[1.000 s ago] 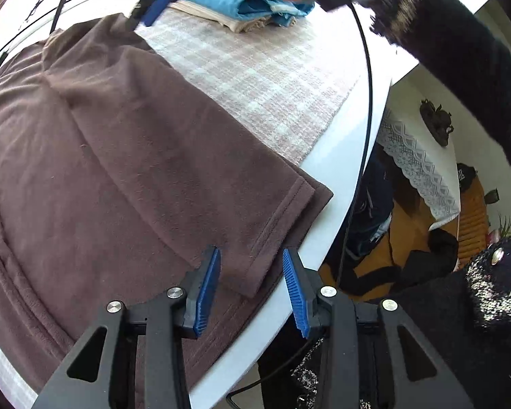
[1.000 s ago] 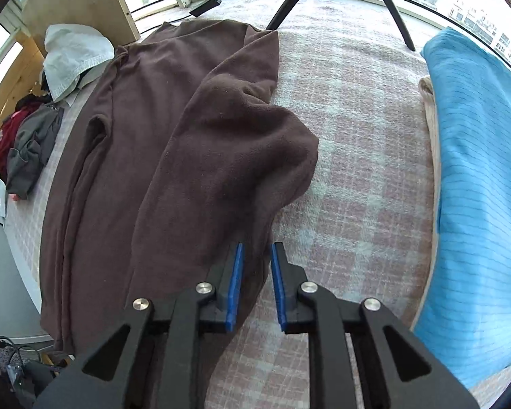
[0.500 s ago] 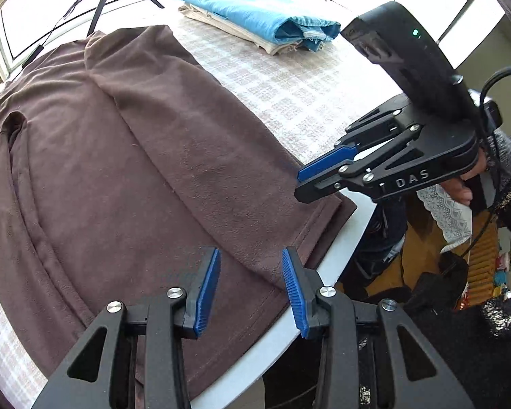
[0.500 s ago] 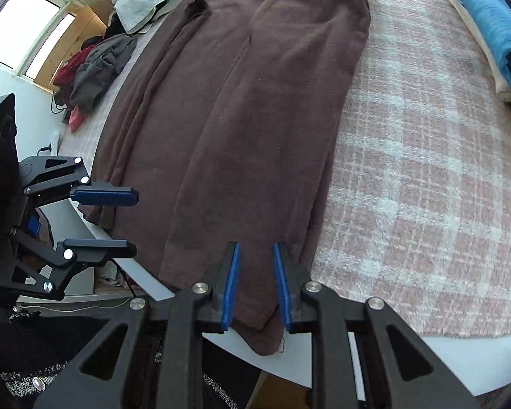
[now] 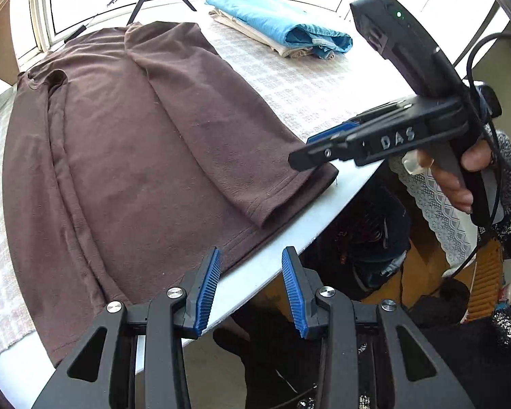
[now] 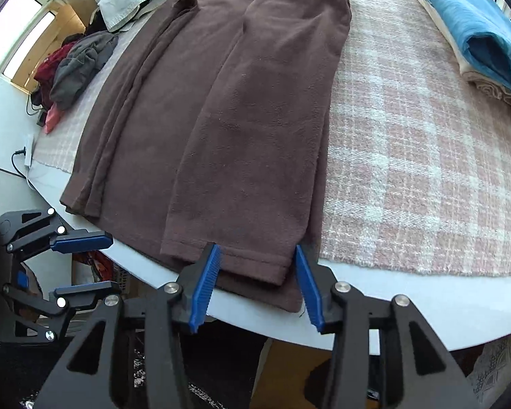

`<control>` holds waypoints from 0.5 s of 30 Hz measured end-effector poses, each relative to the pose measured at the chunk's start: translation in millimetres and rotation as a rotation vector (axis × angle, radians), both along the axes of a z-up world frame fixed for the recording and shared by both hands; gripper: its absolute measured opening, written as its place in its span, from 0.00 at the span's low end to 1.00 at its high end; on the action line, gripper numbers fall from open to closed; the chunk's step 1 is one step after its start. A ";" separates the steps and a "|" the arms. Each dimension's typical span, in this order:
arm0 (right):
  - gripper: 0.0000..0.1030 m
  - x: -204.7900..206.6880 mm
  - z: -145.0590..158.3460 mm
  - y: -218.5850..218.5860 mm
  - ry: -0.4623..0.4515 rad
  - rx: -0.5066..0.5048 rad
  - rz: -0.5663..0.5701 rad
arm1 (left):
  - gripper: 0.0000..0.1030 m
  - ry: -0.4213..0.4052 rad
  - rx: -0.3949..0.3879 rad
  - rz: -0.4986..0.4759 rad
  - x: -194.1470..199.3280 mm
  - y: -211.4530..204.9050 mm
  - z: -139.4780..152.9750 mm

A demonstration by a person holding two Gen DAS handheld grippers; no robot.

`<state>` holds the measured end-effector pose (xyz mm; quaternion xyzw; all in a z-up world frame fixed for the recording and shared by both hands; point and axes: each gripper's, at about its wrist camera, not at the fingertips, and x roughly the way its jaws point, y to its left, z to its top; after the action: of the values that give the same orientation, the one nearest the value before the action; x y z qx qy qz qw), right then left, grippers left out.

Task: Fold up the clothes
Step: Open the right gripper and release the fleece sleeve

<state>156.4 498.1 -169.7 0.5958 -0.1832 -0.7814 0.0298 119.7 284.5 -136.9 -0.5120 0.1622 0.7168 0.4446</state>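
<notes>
Both grippers are hanging at the near edge of the white counter [image 6: 426, 310], and both are standing wide apart with nothing between the blue ribbed pads. In the right wrist view, the right gripper [image 6: 257, 284] is straddling the hem of the brown fleece garment [image 6: 242, 109], one finger on either side of the folded-over panel's bottom corner, not pinching it. The left gripper [image 5: 250, 289] is hovering just off the counter edge beside the same hem, further along it from the right gripper; the right wrist view is showing it low at the left [image 6: 80, 266].

That brown garment is lying flat and lengthwise on a pink-and-white plaid woven cloth [image 6: 408, 170] covering the counter, with one side folded in over its middle and its hem overhanging the bare white edge slightly. Beyond the garment's far right side, a folded blue cloth [image 5: 279, 24] is resting on a folded beige one [image 5: 248, 32]. Past the garment's collar end, a loose heap of grey, red and pale clothing [image 6: 85, 47] is sitting.
</notes>
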 end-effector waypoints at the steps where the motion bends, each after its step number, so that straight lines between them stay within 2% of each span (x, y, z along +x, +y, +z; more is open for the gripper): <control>1: 0.44 -0.4 8.1 10.7 0.021 -0.031 -0.035 | 0.34 0.007 0.008 -0.007 2.8 4.4 0.8; 3: 0.44 -7.7 25.7 33.6 0.055 -0.033 -0.084 | 0.36 0.025 0.022 -0.023 7.1 19.7 1.9; 8: 0.46 -59.2 63.0 91.3 0.121 0.073 -0.103 | 0.37 0.040 -0.005 -0.077 14.8 68.8 -9.0; 12: 0.46 -112.8 60.2 119.5 0.128 0.055 -0.119 | 0.37 0.046 -0.035 -0.121 20.9 108.1 -19.8; 15: 0.46 -144.6 42.1 133.7 0.113 0.002 -0.125 | 0.37 0.046 -0.062 -0.147 23.5 129.3 -29.0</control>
<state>11.8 631.8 -127.6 0.5381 -0.2175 -0.8143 -0.0093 143.2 413.8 -166.0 -0.4957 0.2316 0.6883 0.4763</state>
